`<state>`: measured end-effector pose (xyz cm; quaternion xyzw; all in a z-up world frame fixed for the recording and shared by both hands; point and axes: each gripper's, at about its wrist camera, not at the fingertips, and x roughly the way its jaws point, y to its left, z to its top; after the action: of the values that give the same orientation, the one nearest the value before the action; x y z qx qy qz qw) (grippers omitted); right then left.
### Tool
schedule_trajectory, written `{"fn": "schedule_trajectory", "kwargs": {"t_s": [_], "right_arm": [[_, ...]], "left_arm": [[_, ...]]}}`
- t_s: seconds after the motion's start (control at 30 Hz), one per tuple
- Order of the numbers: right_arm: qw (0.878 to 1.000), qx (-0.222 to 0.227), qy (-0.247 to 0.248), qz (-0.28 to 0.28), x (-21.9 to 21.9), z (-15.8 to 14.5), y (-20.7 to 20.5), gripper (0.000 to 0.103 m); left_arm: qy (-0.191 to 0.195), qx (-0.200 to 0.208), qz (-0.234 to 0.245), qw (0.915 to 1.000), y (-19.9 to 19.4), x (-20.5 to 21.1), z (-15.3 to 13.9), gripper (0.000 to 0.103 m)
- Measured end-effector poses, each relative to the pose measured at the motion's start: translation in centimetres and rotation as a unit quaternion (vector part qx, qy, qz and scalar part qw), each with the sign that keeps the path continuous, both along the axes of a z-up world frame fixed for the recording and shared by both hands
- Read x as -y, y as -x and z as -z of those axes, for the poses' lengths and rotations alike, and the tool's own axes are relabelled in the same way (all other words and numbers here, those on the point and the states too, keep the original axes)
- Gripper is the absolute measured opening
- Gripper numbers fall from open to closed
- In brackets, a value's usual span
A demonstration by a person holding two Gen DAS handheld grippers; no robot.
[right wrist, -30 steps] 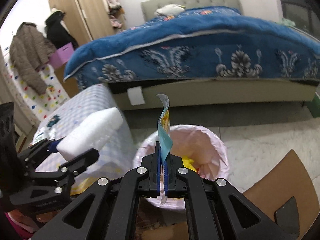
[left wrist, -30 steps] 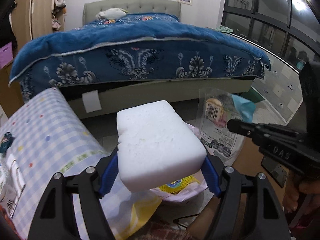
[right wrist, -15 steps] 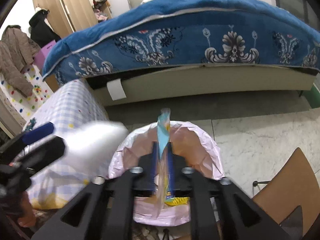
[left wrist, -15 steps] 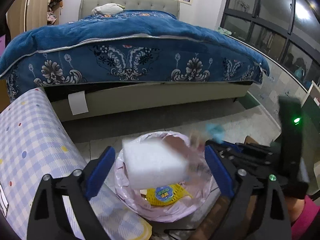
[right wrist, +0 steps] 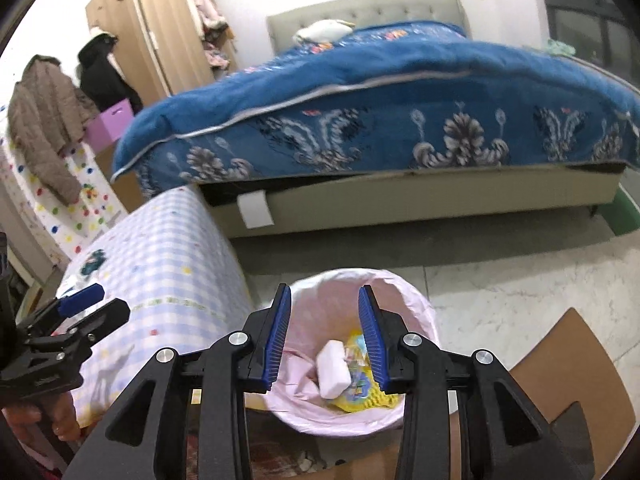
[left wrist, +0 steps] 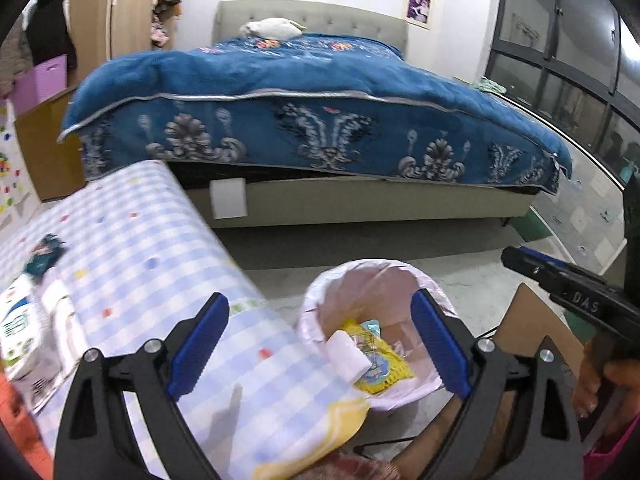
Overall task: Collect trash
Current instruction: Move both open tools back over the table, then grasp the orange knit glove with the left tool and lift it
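A bin with a pink liner (left wrist: 360, 266) (right wrist: 400, 284) stands on the floor beside the table. Inside lie a white foam block (left wrist: 346, 354) (right wrist: 332, 368), a yellow packet (left wrist: 382, 368) (right wrist: 360, 398) and a clear wrapper with a light blue end (left wrist: 370, 325). My left gripper (left wrist: 320, 304) hangs open and empty over the bin's near side and the table corner; it also shows at the left of the right wrist view (right wrist: 94, 300). My right gripper (right wrist: 325, 294) hovers above the bin, its jaws opening, with nothing between them.
A table under a blue checked cloth (left wrist: 140, 248) (right wrist: 168, 256) stands left of the bin, with packets (left wrist: 20, 320) at its left end. A bed with a blue quilt (left wrist: 320, 112) fills the back. A brown chair back (right wrist: 560, 364) sits right of the bin.
The left gripper opened and the white foam block fell into the bin. The right gripper let go of the clear wrapper, which also dropped in. Both grippers have drawn back from the bin.
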<state>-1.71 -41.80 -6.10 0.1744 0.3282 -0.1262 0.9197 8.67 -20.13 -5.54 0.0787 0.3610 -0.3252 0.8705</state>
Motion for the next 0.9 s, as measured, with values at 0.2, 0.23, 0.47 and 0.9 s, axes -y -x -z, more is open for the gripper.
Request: {"fn": "schedule_trajectory", "kwargs": {"t_s": [0.2, 0.23, 0.47, 0.9], "right_arm": [[0.999, 0.01, 0.011, -0.052, -5.0, -1.8, -0.6, 0.037], [0.998, 0.011, 0.015, -0.063, -6.0, -2.0, -0.7, 0.037], [0.988, 0.004, 0.032, -0.153, -13.6, -2.7, -2.7, 0.037], [0.957, -0.01, 0.063, -0.282, -24.5, -3.6, -7.8, 0.046]], "left_arm": [[-0.001, 0.023, -0.046, 0.9987, 1.7, -5.0, -2.0, 0.09], [-0.004, 0.027, -0.058, 0.998, 2.0, -6.2, -2.3, 0.09], [-0.027, 0.025, -0.138, 0.9897, 2.9, -13.6, -2.4, 0.09], [-0.047, 0.017, -0.305, 0.9509, 2.9, -28.2, -1.1, 0.09]]}}
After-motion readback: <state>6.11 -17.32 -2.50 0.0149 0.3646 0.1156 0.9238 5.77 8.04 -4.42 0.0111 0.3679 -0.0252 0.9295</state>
